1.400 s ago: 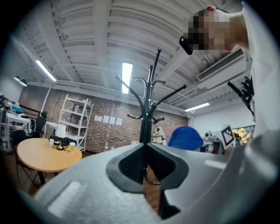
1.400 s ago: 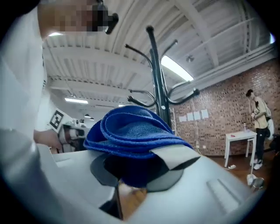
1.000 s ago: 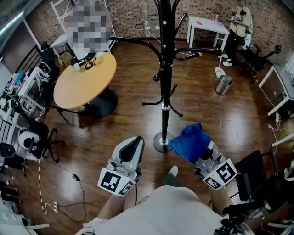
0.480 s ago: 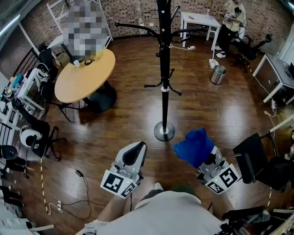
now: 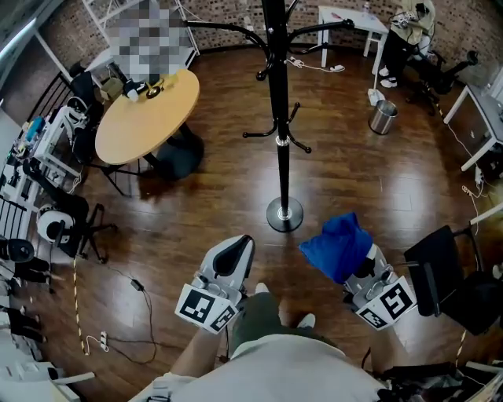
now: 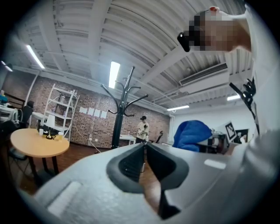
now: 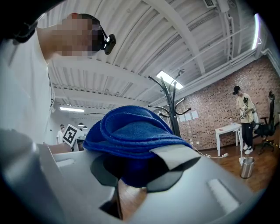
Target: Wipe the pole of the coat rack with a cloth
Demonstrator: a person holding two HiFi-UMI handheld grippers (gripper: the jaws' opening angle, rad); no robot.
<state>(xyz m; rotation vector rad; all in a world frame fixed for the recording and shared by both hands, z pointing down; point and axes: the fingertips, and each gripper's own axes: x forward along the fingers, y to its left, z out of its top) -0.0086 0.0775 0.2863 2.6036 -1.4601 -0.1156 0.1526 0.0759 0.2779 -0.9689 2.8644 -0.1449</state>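
Note:
The black coat rack pole [image 5: 279, 118] rises from its round base [image 5: 284, 214] on the wood floor, straight ahead of me. A bunched blue cloth [image 5: 339, 245] sits in my right gripper [image 5: 351, 263], which is shut on it, to the right of the base and apart from the pole. In the right gripper view the cloth [image 7: 131, 135] fills the jaws of that gripper [image 7: 142, 168], with the rack [image 7: 173, 111] behind. My left gripper [image 5: 233, 257] hangs left of the base, shut and empty; its own view shows its tips [image 6: 145, 148] meeting, the rack [image 6: 117, 118] beyond.
A round wooden table [image 5: 145, 118] stands at the back left. A metal bin [image 5: 383, 118] and a white table [image 5: 350, 17] are at the back right, near a person [image 5: 409, 31]. A black chair [image 5: 440, 267] is close on my right. Cables [image 5: 134, 286] lie at left.
I have drawn back from the rack: a second ago the cloth overlapped the base, now a gap of floor shows between them. Both grippers keep the same hold.

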